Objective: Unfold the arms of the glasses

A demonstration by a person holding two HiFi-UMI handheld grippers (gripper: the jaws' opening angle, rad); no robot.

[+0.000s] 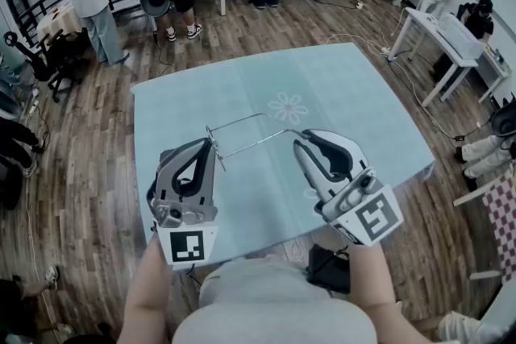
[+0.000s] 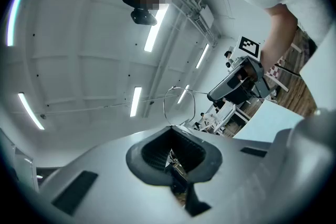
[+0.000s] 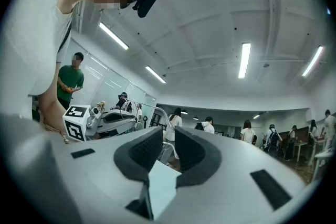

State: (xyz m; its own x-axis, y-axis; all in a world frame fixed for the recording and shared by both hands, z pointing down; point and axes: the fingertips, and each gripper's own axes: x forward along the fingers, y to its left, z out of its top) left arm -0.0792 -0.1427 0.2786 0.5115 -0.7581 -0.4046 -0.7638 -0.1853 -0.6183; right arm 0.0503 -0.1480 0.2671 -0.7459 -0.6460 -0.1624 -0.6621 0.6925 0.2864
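Held up in the air over the light blue counter (image 1: 355,101): thin wire glasses (image 1: 242,120), stretched from left to right between the two tools.

Left hand-held gripper (image 1: 211,149): shut tight on the left end of the glasses. Seen in the left gripper view as a small metal bit pinched deep between the two dark pads (image 2: 157,152), with a round wire loop sticking up just past the tips.

Right hand-held gripper (image 1: 300,144): right at the other end of the glasses, tips just beside the wire. Jaws a little apart in the right gripper view, with the room showing through the gap. One thin wire running down toward that gap. Hard to tell if touching a pad or not.

Glasses a bit farther out than both tools, over the near half of the counter. Not lying on the counter, only hanging above it. One wire arm reaching from the left tool toward the right.

A pale flower print (image 1: 288,107) on the counter, just past the glasses. Wood floor (image 1: 97,133) all around. People standing far off by other tables.
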